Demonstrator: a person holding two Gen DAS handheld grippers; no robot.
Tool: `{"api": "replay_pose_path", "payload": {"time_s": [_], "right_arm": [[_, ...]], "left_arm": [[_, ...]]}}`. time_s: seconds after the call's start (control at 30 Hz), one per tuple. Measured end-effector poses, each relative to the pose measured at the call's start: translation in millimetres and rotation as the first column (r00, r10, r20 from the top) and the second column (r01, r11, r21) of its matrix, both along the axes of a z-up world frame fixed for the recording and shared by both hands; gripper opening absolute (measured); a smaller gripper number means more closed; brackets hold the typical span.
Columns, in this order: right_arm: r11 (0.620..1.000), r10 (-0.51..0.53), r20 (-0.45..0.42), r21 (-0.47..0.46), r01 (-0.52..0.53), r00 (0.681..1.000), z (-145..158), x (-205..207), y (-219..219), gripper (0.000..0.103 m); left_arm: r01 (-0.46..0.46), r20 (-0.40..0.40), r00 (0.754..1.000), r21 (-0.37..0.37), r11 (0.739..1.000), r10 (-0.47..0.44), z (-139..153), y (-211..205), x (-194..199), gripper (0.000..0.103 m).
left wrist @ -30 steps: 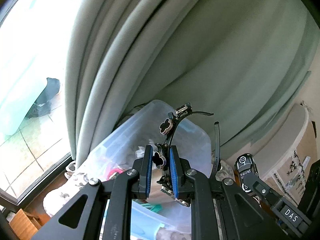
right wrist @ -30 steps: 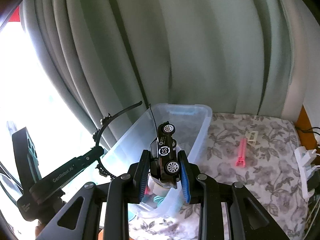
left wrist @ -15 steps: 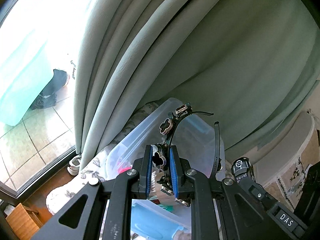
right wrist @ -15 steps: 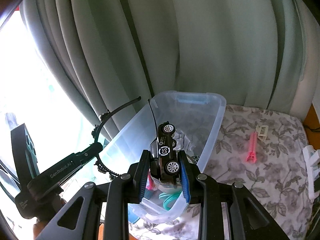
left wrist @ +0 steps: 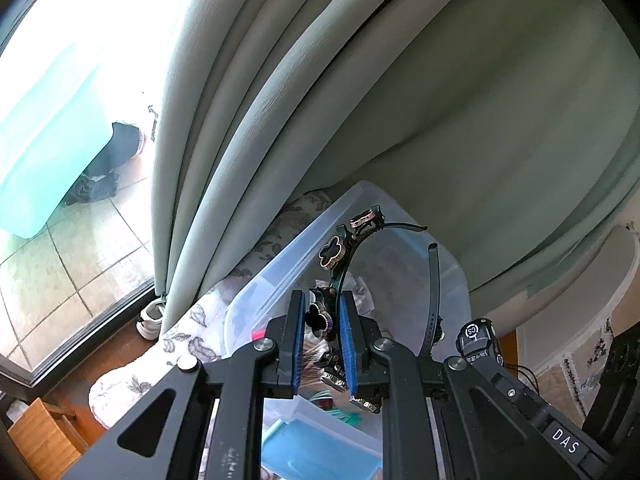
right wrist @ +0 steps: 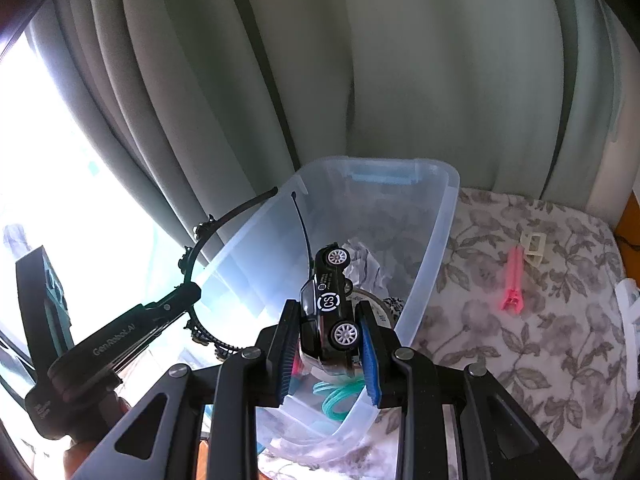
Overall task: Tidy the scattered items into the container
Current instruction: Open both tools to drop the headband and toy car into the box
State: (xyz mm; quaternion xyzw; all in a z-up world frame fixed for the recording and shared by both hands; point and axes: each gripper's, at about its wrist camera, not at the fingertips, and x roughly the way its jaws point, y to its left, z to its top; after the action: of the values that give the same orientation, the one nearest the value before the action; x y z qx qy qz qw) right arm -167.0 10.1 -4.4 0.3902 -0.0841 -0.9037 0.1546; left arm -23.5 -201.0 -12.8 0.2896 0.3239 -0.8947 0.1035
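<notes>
A clear plastic bin stands on the floral cloth by the curtain and holds crumpled paper, a teal coil and other small items. My right gripper is shut on a black toy car, held over the bin's near end. My left gripper is shut on a black headband with clover charms, above the bin. In the right wrist view the headband arcs over the bin's left rim. The toy car also shows at the lower right of the left wrist view.
A pink clip and a small white clip lie on the floral cloth right of the bin. A white plastic piece sits at the far right edge. Grey-green curtains hang close behind. A window and tiled floor are at left.
Both grippers, still holding their items, have moved closer over the bin, which now looks larger and nearer in both views.
</notes>
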Motion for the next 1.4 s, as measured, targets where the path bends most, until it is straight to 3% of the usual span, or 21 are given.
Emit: {"api": "replay_pose_path", "payload": {"time_s": [0.57, 0.73, 0.93, 1.13, 1.4], "right_arm": [[1.000, -0.005, 0.037, -0.001, 0.005, 0.999, -12, -10, 0, 0.031], [1.000, -0.003, 0.048, 0.002, 0.003, 0.999, -14, -11, -1, 0.032], [1.000, -0.005, 0.054, 0.003, 0.005, 0.999, -15, -10, -1, 0.033], [1.000, 0.017, 0.049, 0.002, -0.017, 0.999, -14, -10, -3, 0.046], [1.000, 0.004, 0.033, 0.000, -0.004, 0.999, -9, -6, 0, 0.052]], "left_arm": [[0.025, 0.009, 1.000, -0.011, 1.000, -0.025, -11, 4, -17, 0.019], [0.034, 0.004, 0.999, -0.014, 0.999, -0.034, -11, 6, -19, 0.043], [0.045, -0.003, 0.999, -0.019, 0.999, -0.045, -11, 8, -21, 0.050], [0.067, 0.003, 0.998, -0.039, 0.997, -0.067, -9, 14, -26, 0.064], [0.069, 0.016, 0.997, -0.038, 0.997, -0.069, -8, 15, -29, 0.068]]}}
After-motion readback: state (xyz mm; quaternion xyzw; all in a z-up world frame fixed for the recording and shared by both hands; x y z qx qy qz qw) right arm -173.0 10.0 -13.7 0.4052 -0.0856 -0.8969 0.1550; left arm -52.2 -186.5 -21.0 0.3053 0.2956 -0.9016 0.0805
